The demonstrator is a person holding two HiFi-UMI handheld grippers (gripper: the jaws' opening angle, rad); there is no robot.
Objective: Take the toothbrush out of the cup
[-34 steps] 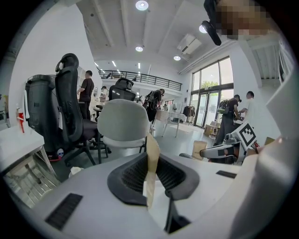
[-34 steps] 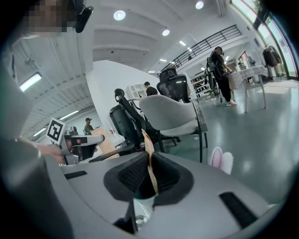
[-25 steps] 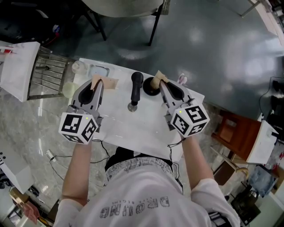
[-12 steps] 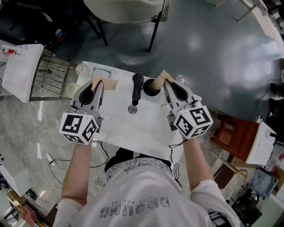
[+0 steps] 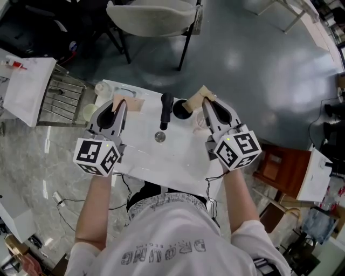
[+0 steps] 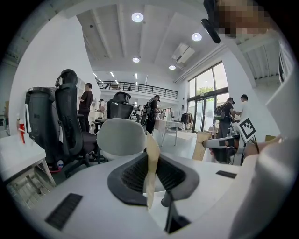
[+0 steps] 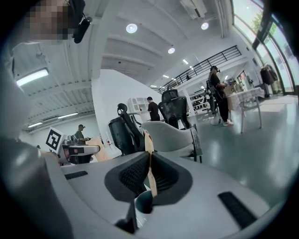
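Observation:
A black cup point(image 5: 180, 107) stands at the far side of the white table point(image 5: 161, 156), partly hidden behind the tip of my right gripper point(image 5: 198, 99). I cannot make out a toothbrush in any view. Beside the cup lies a long black handle point(image 5: 166, 108) with a round metal end point(image 5: 160, 137). My left gripper point(image 5: 125, 102) hangs over the table's left part. Both grippers are raised above the table, and both gripper views look out level across the room. In each, the tan-taped pads meet with nothing between them: left gripper point(image 6: 148, 154), right gripper point(image 7: 149, 158).
A clear bottle point(image 5: 99, 86), a small tray point(image 5: 122, 89) and a pale green cup point(image 5: 84, 110) sit at the table's left end. A wire rack point(image 5: 56, 99) stands to the left. A pale chair point(image 5: 153, 13) stands beyond the table. Several people and office chairs fill the room behind.
Both grippers have lifted higher off the table, the right one more, drifting toward the far right. Nothing on the table has moved.

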